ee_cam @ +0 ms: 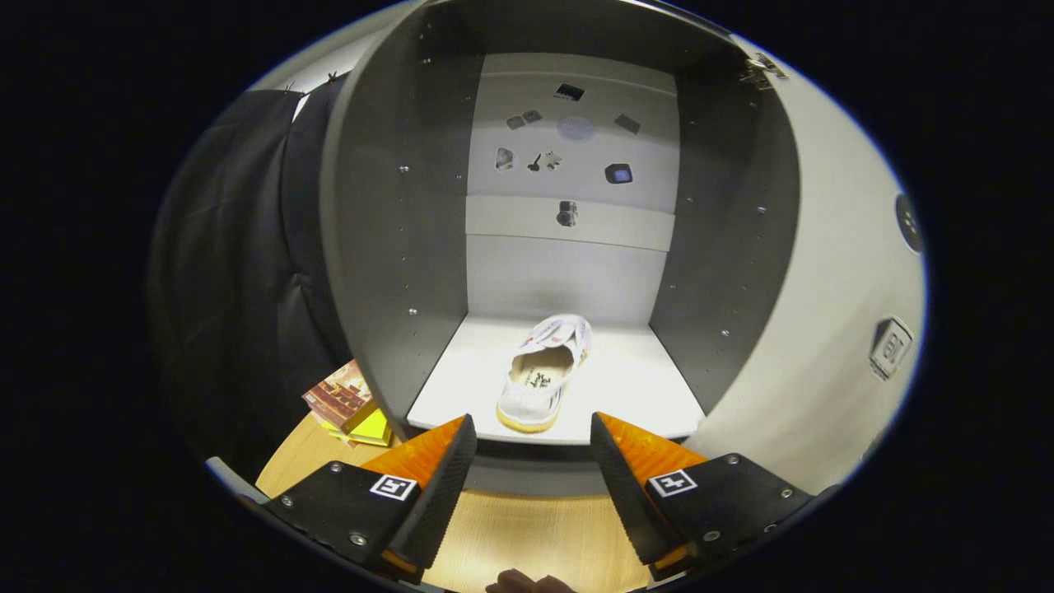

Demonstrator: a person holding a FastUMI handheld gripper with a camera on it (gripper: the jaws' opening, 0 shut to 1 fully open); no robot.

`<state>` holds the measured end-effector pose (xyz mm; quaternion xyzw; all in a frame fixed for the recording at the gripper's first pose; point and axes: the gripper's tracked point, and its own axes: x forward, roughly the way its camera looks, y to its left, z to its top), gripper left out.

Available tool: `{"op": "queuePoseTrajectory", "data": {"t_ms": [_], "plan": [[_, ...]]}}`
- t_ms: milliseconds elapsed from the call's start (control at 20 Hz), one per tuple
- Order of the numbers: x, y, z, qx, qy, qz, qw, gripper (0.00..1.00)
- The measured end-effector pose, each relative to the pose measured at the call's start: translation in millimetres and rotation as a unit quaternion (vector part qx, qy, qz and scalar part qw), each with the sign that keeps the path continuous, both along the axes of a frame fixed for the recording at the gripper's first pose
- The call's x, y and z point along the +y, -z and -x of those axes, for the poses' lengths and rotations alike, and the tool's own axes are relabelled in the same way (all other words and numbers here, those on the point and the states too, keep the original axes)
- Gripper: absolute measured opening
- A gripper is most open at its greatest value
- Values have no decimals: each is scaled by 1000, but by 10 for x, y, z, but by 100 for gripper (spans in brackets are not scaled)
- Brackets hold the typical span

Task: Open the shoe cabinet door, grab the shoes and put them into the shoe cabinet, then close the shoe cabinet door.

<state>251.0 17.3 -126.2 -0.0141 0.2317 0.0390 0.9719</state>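
Gripper view: shoe cabinet (395, 247) stands open, door (823, 329) swung out to the right. One white shoe (545, 375) lies on the cabinet shelf (634, 387), heel at the front edge, toe toward the back wall. Gripper (533, 461) is spread and empty, just short of the shelf's front edge, shoe beyond the fingers. Judged step: shoe placed, door closing next. To do it well: back straight out clear of the shelf lip, go round the door's free edge, push on its outer face and sweep evenly left until flush. Books (346, 403) sit on the worktop (527, 535) left of the cabinet, out of the swing.
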Motion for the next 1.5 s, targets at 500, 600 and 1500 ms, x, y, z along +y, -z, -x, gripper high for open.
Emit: {"op": "queuePoseTrajectory", "data": {"t_ms": [500, 600, 1500], "plan": [[-462, -328, 1508, -13, 21, -12, 1000, 92], [-546, -482, 1722, -28, 23, -20, 999, 92], [-2191, -1072, 2997, -204, 41, -24, 978, 92]]}}
